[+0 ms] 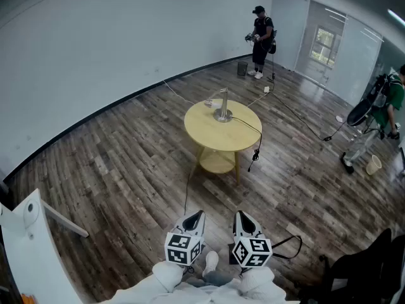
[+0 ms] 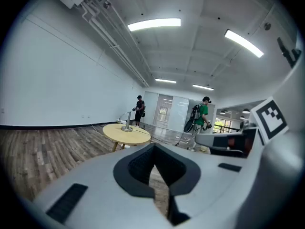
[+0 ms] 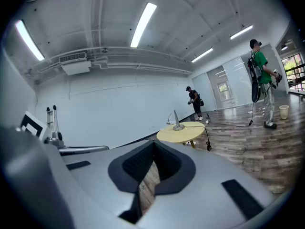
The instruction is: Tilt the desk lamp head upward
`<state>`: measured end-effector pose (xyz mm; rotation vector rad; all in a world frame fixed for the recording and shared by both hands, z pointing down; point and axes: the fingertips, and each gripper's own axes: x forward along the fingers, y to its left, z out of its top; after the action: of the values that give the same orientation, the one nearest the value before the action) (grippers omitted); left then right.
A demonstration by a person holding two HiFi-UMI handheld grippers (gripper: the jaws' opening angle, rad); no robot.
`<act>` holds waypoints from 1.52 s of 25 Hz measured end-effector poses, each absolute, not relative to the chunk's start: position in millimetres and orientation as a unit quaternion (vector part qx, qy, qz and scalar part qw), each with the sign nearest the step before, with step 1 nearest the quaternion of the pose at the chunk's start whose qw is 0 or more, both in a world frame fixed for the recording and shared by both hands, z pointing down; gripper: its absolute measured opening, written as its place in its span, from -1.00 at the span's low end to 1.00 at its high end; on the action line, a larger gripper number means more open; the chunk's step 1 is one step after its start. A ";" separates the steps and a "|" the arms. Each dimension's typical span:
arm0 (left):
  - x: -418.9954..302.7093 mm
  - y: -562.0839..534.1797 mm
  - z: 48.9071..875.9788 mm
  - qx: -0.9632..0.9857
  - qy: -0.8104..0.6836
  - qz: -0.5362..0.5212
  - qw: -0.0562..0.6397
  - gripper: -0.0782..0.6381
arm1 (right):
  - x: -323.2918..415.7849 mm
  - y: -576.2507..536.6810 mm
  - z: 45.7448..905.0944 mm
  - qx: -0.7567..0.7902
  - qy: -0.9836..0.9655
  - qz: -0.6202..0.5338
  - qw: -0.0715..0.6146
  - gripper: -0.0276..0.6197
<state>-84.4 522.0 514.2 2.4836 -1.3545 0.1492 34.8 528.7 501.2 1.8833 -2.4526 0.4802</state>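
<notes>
A silver desk lamp stands on a round yellow table in the middle of the room, its head bent low to the left. In the left gripper view the lamp and table are far off; the right gripper view shows the lamp on the table too. My left gripper and right gripper are held side by side near my body, well short of the table. Both are shut with nothing between the jaws.
A black cable runs from the lamp over the table's edge to the floor. One person stands by the far wall, another in green at the right. A white panel is at the near left, a dark bag at the near right.
</notes>
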 end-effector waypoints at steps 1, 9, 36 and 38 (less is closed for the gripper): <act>-83.6 517.6 516.2 0.866 -0.473 0.053 0.155 -0.78 | 36.2 524.1 502.4 0.602 -0.783 0.155 0.005 -0.87; -69.8 463.8 527.3 0.864 -0.474 0.065 0.158 -0.78 | 51.5 463.3 508.2 0.601 -0.783 0.161 -0.007 -0.87; -17.2 245.1 523.2 0.854 -0.490 0.082 0.153 -0.78 | 119.4 249.6 519.5 0.598 -0.779 0.186 -0.001 -0.87; -17.2 234.2 523.7 0.853 -0.492 0.082 0.155 -0.78 | 118.9 240.9 522.5 0.597 -0.779 0.191 -0.001 -0.87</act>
<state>-17.2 234.2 523.7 2.4441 -1.4094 0.2358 118.9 240.9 522.5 1.8756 -2.4496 0.5992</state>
